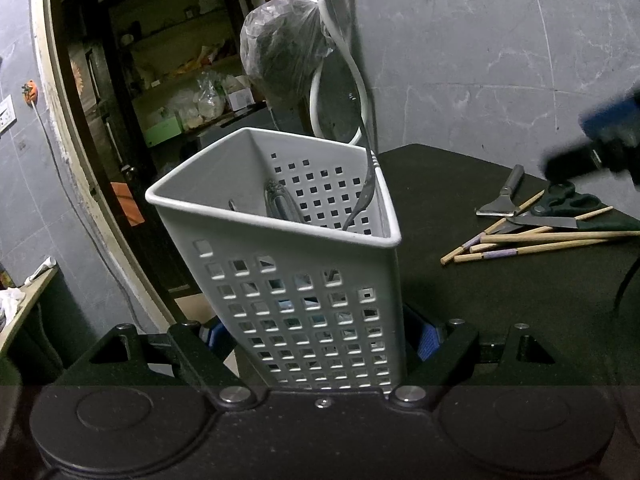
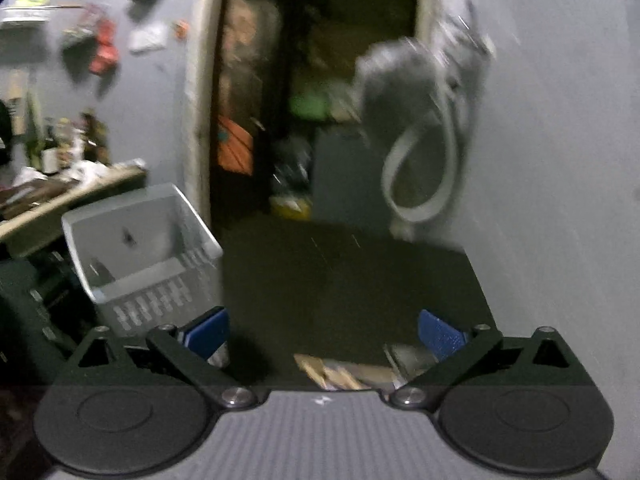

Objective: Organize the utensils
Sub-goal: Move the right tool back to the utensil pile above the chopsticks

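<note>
My left gripper [image 1: 320, 338] is shut on a white perforated utensil basket [image 1: 304, 304], held tilted over the black table [image 1: 460, 280]. Inside the basket stand a dark fork [image 1: 366, 188] and other dark utensils [image 1: 280, 204]. On the table to the right lie several wooden chopsticks [image 1: 540, 242], black-handled scissors [image 1: 560, 210] and a metal scraper [image 1: 502, 196]. My right gripper [image 1: 600, 148] shows there as a blurred blue and black shape above them. In the blurred right wrist view, the right gripper [image 2: 324, 336] is open and empty above the chopsticks [image 2: 328, 374]; the basket [image 2: 140, 256] sits to its left.
A grey wall with a tap, a white hose [image 1: 340, 60] and a hanging plastic bag [image 1: 284, 52] stands behind the table. An open doorway [image 1: 160, 80] with cluttered shelves lies at the left. A side counter [image 2: 60, 196] with clutter is far left.
</note>
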### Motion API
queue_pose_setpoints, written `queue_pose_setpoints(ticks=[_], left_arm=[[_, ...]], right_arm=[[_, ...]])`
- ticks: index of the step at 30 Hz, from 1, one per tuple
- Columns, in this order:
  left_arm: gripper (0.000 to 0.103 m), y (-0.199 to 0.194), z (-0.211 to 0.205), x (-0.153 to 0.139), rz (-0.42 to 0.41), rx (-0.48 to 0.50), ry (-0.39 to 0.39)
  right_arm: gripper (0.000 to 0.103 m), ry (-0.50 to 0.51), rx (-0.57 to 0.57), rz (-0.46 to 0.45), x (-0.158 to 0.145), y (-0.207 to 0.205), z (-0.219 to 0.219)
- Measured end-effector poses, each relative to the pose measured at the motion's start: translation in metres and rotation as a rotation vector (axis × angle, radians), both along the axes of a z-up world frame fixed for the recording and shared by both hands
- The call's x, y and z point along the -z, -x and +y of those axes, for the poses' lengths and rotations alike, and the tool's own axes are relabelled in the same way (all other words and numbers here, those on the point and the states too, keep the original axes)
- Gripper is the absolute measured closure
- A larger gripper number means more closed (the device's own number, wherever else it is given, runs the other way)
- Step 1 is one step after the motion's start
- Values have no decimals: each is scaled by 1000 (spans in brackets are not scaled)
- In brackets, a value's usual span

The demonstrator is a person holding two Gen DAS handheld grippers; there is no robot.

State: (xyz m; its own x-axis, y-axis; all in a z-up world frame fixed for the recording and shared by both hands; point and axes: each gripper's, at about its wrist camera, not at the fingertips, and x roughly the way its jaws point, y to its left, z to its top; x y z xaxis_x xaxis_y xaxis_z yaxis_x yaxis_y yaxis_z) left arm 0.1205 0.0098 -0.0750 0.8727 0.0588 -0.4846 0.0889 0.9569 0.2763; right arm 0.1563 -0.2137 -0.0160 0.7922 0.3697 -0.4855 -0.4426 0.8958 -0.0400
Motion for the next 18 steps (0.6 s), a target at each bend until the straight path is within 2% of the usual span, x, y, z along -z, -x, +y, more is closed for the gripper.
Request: queue_pose_setpoints(ticks=[3, 7, 18], left_arm=[[18, 1, -1, -1, 6, -4, -1], [18, 1, -4, -2, 16, -6, -11], [18, 8, -8, -3, 36, -4, -34]], right_arm=[[0, -6, 69, 83, 20, -4, -20], [0, -11, 125, 149, 40, -11, -38], [0, -95, 255, 251, 76, -43, -69]])
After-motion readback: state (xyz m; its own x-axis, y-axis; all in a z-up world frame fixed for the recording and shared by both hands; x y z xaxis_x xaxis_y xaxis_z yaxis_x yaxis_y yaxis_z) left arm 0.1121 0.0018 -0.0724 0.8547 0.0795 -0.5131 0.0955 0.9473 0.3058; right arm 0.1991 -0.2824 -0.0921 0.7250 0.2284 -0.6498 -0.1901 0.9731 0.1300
